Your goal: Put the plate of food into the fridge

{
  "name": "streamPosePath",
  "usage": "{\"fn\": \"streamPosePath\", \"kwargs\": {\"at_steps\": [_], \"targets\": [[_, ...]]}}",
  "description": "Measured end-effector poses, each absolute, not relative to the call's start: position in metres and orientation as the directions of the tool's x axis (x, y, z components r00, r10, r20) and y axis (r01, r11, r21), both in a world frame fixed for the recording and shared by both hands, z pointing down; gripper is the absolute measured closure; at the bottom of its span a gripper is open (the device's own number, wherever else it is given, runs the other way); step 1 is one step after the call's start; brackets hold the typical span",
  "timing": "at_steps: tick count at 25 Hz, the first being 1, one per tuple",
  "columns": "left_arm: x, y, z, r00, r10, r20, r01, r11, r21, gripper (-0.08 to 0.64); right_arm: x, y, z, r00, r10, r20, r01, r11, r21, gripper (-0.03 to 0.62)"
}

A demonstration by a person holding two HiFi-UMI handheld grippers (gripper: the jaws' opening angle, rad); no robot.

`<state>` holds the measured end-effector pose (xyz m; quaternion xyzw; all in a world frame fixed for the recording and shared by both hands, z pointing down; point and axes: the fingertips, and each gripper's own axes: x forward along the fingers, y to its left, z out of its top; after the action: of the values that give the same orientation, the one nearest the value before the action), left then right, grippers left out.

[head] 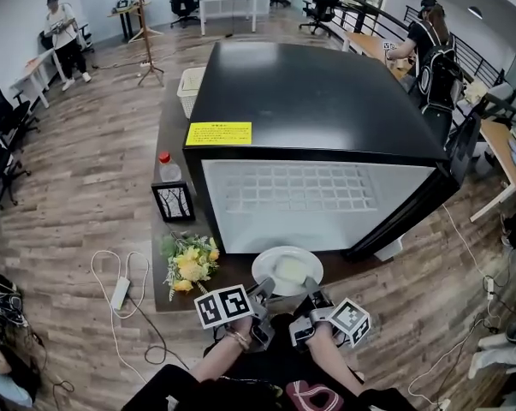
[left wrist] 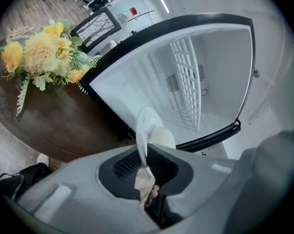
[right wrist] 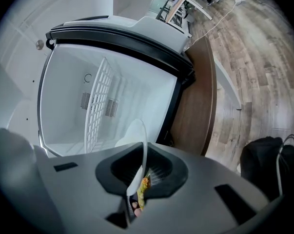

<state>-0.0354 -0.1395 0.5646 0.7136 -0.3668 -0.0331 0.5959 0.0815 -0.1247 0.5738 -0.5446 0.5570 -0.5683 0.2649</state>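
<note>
Dark table (head: 237,268), open fridge (head: 317,101), flowers (head: 190,264), bottle (head: 166,169) aside; left gripper (head: 265,292), right gripper (head: 312,295) jaws clamped on plate (head: 285,268).

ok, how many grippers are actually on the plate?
2. The left gripper is shut on the plate at its near-left rim, the right gripper at its near-right rim, in front of the open fridge.

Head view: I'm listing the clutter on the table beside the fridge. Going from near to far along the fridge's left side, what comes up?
Yellow flowers → black-framed lantern → red-capped bottle → white basket.
</note>
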Motion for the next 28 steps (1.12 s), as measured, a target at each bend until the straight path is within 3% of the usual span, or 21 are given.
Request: {"fn": "streamPosePath", "kwargs": {"at_steps": [28], "targets": [[0.002,-0.238,0.574,0.668,-0.599,0.441,-0.524,0.043,0.851,0.508,0.118,-0.233,0.579,-0.334,-0.863,0.380,-0.355,-0.258,-0.898,0.560]]}}
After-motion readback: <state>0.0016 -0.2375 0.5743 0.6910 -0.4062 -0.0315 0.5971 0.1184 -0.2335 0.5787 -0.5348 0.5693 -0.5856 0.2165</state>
